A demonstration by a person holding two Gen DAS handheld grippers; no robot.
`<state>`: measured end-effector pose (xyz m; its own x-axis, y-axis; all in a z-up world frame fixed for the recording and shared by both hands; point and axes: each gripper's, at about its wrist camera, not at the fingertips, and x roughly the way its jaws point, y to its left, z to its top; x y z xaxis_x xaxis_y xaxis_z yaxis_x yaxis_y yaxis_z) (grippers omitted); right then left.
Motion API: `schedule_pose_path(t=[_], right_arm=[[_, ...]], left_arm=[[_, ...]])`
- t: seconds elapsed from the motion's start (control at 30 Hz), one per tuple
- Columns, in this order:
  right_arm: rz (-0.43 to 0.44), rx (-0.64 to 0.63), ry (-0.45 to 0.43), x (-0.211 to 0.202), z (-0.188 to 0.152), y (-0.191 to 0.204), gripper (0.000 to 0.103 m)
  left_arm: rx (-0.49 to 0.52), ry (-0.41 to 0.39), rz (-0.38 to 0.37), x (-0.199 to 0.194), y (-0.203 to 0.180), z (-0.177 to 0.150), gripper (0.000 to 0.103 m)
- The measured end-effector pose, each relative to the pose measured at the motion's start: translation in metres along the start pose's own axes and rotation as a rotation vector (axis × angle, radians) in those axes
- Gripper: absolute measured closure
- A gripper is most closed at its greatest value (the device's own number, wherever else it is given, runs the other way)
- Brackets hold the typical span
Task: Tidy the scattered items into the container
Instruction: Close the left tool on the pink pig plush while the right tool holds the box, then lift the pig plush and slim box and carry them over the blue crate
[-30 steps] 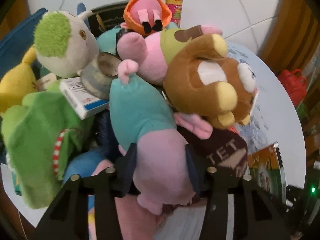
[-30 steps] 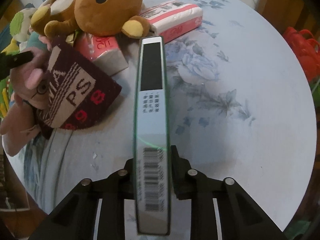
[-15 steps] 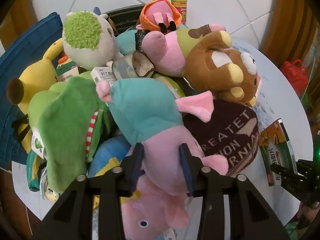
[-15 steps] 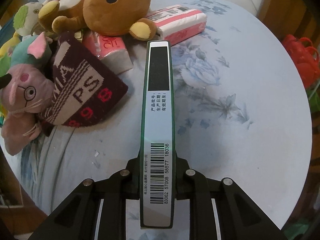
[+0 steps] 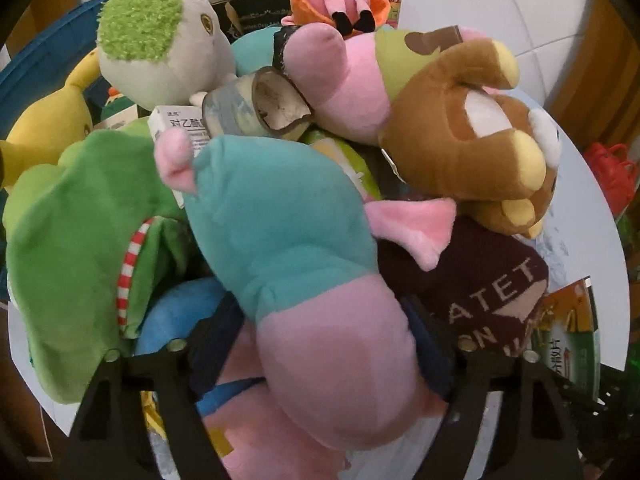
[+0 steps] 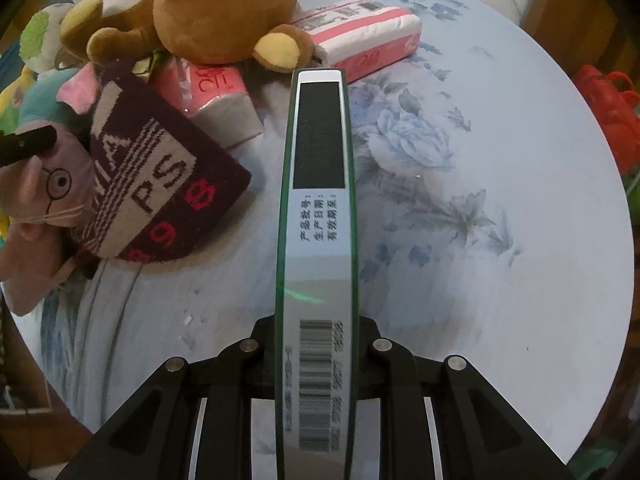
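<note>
Left gripper (image 5: 324, 344) clamped on the pink legs of a teal-and-pink pig plush (image 5: 288, 240), body stretching toward 12 o'clock over the heap. Right gripper (image 6: 316, 344) pinching a slim green-edged box (image 6: 318, 208) on edge, barcode side up, pointing to 12 o'clock above the floral tablecloth (image 6: 480, 240). Blue container (image 5: 36, 64) only glimpsed at 10 o'clock in the left view, already piled past its rim with a green plush (image 5: 80, 240), a yellow plush (image 5: 44, 128) and a grey-green plush (image 5: 160, 44). Brown bear (image 6: 224, 12), maroon knit piece (image 6: 160, 184) and 2 pink tissue packs (image 6: 360, 36) lying at 11 o'clock on the cloth. Risks, as judged: a soft leg slipping free under the plush's weight; anything added to the overfull heap rolling back off; the tall thin box twisting in its narrow pinch.
</note>
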<state>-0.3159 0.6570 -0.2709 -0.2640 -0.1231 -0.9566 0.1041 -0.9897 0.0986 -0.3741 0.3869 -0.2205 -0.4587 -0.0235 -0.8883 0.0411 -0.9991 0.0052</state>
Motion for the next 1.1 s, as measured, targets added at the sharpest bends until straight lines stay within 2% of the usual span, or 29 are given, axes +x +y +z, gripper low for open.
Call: schedule_pose_path(t=[0.07,0.13,0.2,0.23,0.27,0.3,0.33,0.37,0.4,0.6,0.67,0.77,0.8,0.87,1.1], right_arm=[[-0.001,-0.001,0.004,0.003,0.003,-0.001,0.081],[-0.011,-0.003,0.008,0.006,0.006,-0.001,0.073],[-0.011,0.005,0.001,0.007,0.008,-0.002,0.046],[-0.014,0.011,-0.014,0.006,0.009,-0.002,0.038],[-0.017,0.015,-0.024,0.004,0.010,-0.003,0.026],[-0.021,0.021,-0.035,0.003,0.010,-0.004,0.026],[-0.020,0.025,-0.043,0.001,0.011,-0.005,0.031],[-0.017,0.024,-0.049,-0.001,0.011,-0.005,0.066],[-0.013,0.024,-0.055,-0.004,0.011,-0.005,0.084],[-0.006,0.042,-0.128,-0.037,0.017,-0.007,0.084],[-0.004,0.040,-0.153,-0.028,0.019,0.015,0.084],[0.009,0.025,-0.204,-0.061,0.007,0.022,0.084],[0.014,0.016,-0.225,-0.071,0.000,0.036,0.084],[0.023,-0.011,-0.260,-0.097,0.001,0.054,0.084],[0.065,-0.105,-0.358,-0.141,0.021,0.090,0.084]], left_arm=[[0.001,-0.006,-0.006,-0.002,0.000,-0.001,0.032],[0.000,-0.011,-0.016,-0.007,0.001,-0.003,0.034],[-0.002,-0.015,-0.025,-0.011,0.003,-0.005,0.038],[-0.003,-0.017,-0.030,-0.014,0.003,-0.007,0.039],[-0.004,-0.019,-0.034,-0.016,0.004,-0.008,0.041],[0.001,-0.023,-0.036,-0.019,0.003,-0.009,0.042],[0.006,-0.029,-0.040,-0.024,0.003,-0.010,0.043],[0.012,-0.034,-0.044,-0.029,0.002,-0.011,0.043],[0.017,-0.040,-0.048,-0.033,0.002,-0.012,0.044],[0.067,-0.105,-0.077,-0.073,0.000,-0.017,0.051],[0.074,-0.111,-0.088,-0.082,0.004,-0.018,0.052],[0.080,-0.137,-0.092,-0.097,0.008,-0.019,0.052],[0.083,-0.147,-0.094,-0.102,0.009,-0.019,0.052],[0.088,-0.175,-0.094,-0.114,0.011,-0.017,0.052],[0.079,-0.285,-0.056,-0.166,0.023,-0.013,0.053]])
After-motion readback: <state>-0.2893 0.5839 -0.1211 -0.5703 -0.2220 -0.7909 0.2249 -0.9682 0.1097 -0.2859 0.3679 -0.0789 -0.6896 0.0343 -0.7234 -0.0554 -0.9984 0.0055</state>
